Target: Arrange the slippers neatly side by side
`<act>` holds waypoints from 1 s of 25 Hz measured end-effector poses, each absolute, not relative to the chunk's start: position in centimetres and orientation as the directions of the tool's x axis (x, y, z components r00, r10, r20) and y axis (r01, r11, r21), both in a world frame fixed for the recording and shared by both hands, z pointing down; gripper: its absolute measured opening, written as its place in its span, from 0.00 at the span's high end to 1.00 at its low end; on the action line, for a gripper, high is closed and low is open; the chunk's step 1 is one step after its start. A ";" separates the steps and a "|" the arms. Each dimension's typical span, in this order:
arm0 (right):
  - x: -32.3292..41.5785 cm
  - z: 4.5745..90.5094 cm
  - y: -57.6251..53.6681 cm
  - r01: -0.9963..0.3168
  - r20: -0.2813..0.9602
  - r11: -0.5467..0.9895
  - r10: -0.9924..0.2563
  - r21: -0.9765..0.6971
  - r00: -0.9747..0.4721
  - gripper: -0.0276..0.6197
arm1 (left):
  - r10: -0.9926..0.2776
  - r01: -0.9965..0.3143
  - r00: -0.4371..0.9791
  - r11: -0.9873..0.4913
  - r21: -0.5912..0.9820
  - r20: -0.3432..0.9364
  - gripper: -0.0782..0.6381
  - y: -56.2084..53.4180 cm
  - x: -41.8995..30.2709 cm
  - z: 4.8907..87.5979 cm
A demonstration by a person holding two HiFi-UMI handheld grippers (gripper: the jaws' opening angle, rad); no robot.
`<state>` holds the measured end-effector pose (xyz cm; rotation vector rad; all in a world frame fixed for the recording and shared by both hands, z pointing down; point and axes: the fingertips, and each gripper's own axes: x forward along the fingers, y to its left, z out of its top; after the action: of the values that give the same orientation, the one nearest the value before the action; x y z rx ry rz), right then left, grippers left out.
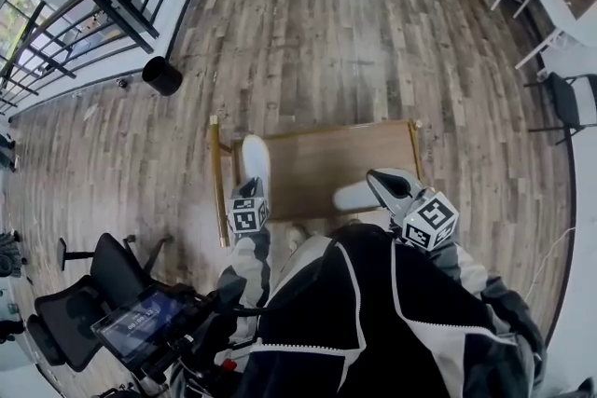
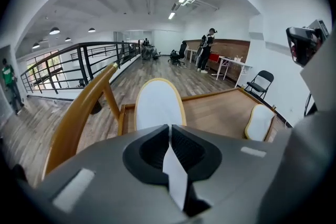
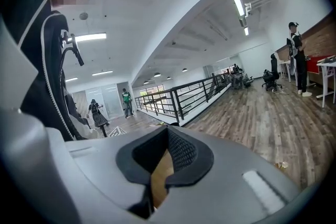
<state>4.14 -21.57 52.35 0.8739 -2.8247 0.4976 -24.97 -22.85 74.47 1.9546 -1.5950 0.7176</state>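
Down on the plank floor, a shallow light-wood tray with raised rails [image 1: 336, 154] holds one white, yellow-edged slipper [image 1: 353, 197] at its right end. That slipper lies just beside the right gripper [image 1: 384, 182], whose jaws are pressed together on nothing. Over the tray's left end the left gripper [image 1: 250, 191] pinches the other white slipper [image 1: 255, 158] by a thin edge; whether it touches the board is unclear.

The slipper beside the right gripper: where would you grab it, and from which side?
Probably the thin rim at its end nearest the shut right gripper, coming in low from the person's side of the table. The slipper looks flat, and the left gripper pinches the other slipper by its edge likewise.
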 end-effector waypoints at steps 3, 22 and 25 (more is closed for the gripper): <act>4.7 52.7 -21.6 -0.581 0.236 0.768 -0.532 -0.268 -0.813 0.95 | -0.692 -0.987 0.157 -0.143 0.079 0.704 0.85 -23.2 -25.4 76.0; 6.6 53.5 -20.2 -0.644 0.297 0.716 -0.575 -0.269 -0.763 0.95 | -0.583 -0.989 0.145 -0.101 0.106 0.799 0.77 -24.3 -27.0 82.4; 6.6 53.6 -20.1 -0.641 0.296 0.718 -0.572 -0.269 -0.765 0.95 | -0.581 -0.989 0.143 -0.102 0.103 0.801 0.66 -24.3 -27.0 82.4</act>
<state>6.57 -20.14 53.56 0.9747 -2.7310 0.5339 -26.96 -24.29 82.44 1.7662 -1.5121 0.7915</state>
